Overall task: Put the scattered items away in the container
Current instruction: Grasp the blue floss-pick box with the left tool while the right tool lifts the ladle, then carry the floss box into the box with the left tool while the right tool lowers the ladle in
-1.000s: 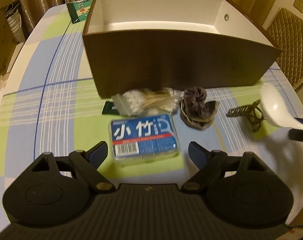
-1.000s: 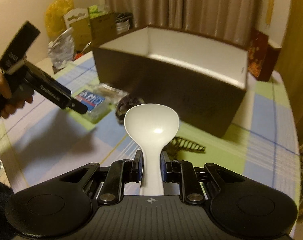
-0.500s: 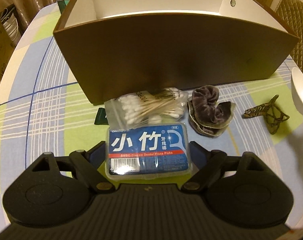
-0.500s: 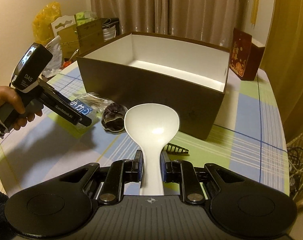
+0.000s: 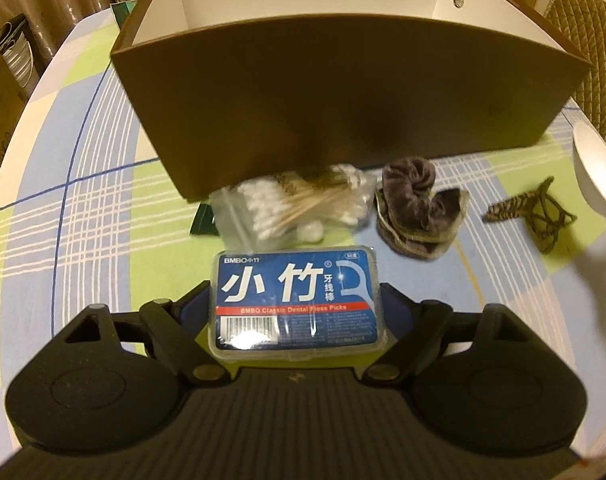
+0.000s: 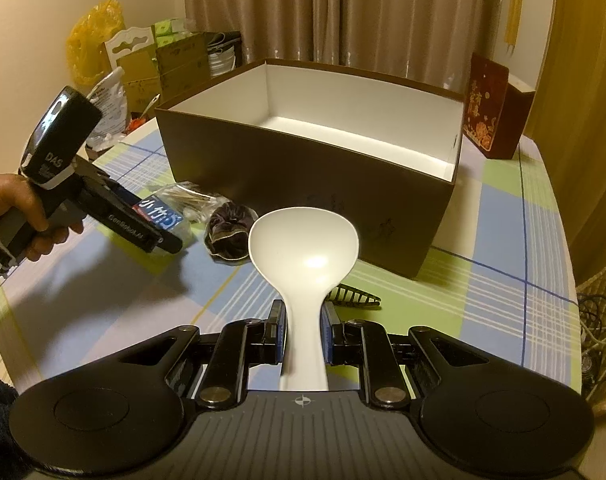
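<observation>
The left gripper (image 5: 295,312) straddles a blue-labelled clear plastic floss-pick box (image 5: 296,305) on the checked bench (image 5: 83,216), fingers spread, near the brown cardboard container (image 5: 343,120).

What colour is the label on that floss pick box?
Blue with white lettering and a red stripe, on the floss pick box; clearest in the left wrist view.

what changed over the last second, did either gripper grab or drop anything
The left gripper has come down and forward over the floss pick box, which now sits between its open jaws; the fingers flank it but have not closed. Nothing was grabbed or let go. The right gripper stays shut on the white spoon. The cotton swab bag, scrunchie, hair claw and brown box lie unmoved.
</observation>
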